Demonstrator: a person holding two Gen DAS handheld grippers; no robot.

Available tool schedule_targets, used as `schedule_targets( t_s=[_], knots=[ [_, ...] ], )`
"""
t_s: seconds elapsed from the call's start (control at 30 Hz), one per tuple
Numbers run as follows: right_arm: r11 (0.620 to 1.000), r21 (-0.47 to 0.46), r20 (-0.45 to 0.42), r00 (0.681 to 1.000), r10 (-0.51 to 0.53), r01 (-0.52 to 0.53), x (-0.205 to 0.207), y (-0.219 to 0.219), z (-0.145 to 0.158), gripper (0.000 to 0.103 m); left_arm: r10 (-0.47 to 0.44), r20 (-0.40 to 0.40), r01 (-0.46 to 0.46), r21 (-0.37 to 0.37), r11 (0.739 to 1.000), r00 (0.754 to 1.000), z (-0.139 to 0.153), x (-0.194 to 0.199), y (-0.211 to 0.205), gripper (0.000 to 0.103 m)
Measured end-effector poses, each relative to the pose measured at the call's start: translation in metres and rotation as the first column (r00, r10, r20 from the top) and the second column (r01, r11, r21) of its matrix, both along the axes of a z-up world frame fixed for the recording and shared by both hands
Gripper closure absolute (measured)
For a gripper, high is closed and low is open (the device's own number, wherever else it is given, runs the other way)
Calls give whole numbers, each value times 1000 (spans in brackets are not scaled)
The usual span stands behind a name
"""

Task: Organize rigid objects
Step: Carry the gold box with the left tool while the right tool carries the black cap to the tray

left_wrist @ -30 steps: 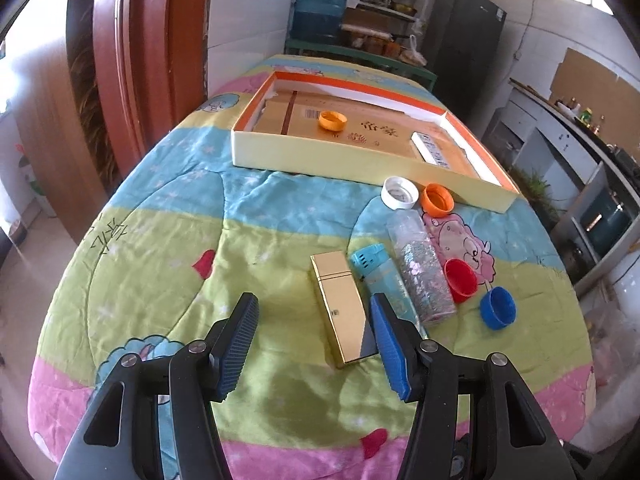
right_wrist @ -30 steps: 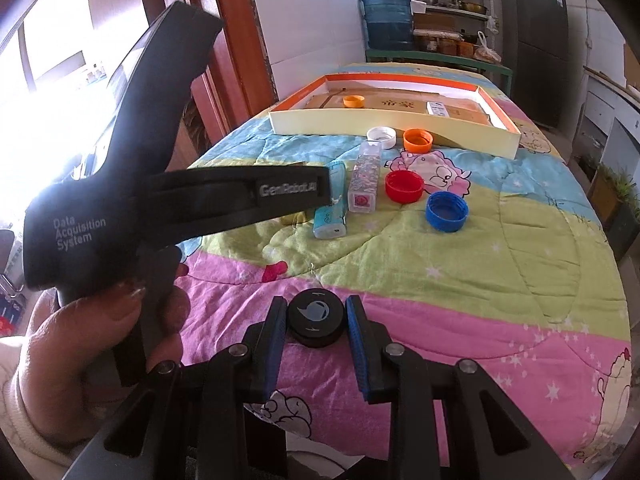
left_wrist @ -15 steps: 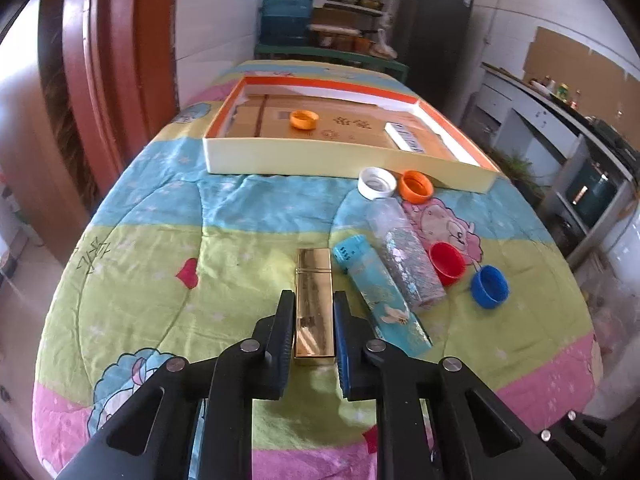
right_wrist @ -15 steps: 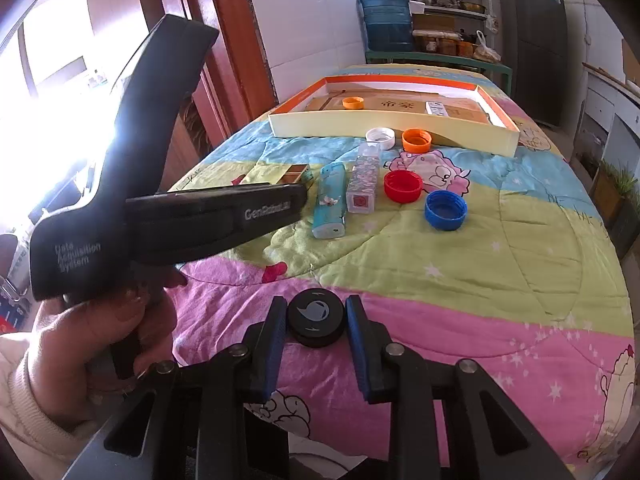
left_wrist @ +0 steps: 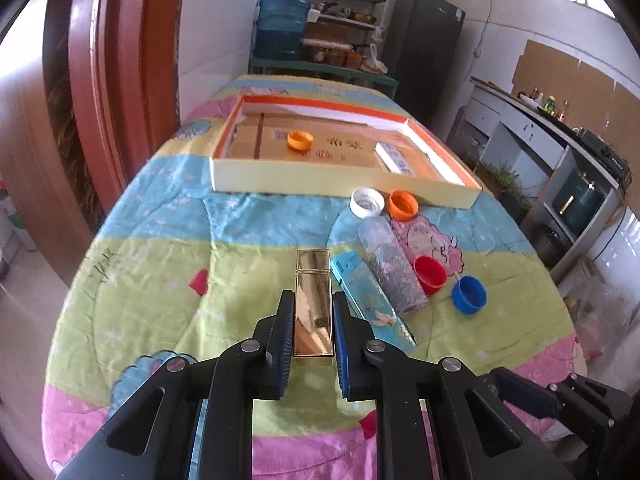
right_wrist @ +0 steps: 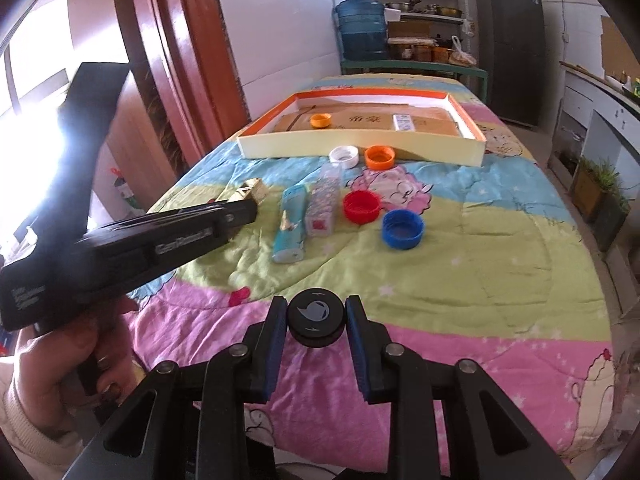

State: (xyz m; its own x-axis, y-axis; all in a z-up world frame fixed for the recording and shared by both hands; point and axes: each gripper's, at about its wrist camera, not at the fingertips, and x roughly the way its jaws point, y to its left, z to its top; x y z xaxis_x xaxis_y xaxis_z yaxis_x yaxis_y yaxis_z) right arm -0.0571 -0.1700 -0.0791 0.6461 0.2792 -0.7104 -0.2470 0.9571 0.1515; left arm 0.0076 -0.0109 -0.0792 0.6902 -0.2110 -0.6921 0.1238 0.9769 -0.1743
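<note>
**Gold case pinched, black cap riding along**

My left gripper [left_wrist: 313, 326] is pinching the gold case [left_wrist: 313, 300] by its long flat sides, low centre of the left wrist view, near its nearer end. It looks metal: stiff, probably weighty for its size, and that polished skin is slippery, so I judge a hold nearer the middle would stop it tipping forward. My right gripper [right_wrist: 316, 328] clamps the black round cap [right_wrist: 317, 317], bottom centre of its view; light, hard, gripped across its widest part. Beside the gold case lie the blue lighter [left_wrist: 370, 300] and glitter bottle [left_wrist: 390, 270]. The orange-rimmed tray [left_wrist: 320, 192] sits upper centre on the quilted surface [left_wrist: 160, 248].
</note>
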Motion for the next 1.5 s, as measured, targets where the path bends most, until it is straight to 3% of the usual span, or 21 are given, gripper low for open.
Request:
schedule_targets(
  t_s=[0.47, 1.5],
  knots=[
    [999, -24, 54, 998, -28, 29, 19, -7, 21, 73, 21, 67, -22, 9, 1000, 998, 32, -4, 20, 85],
    [997, -64, 136, 990, -42, 51, 81, -2, 56, 73, -54, 84, 55, -10, 998, 995, 50, 36, 10, 85]
  ],
)
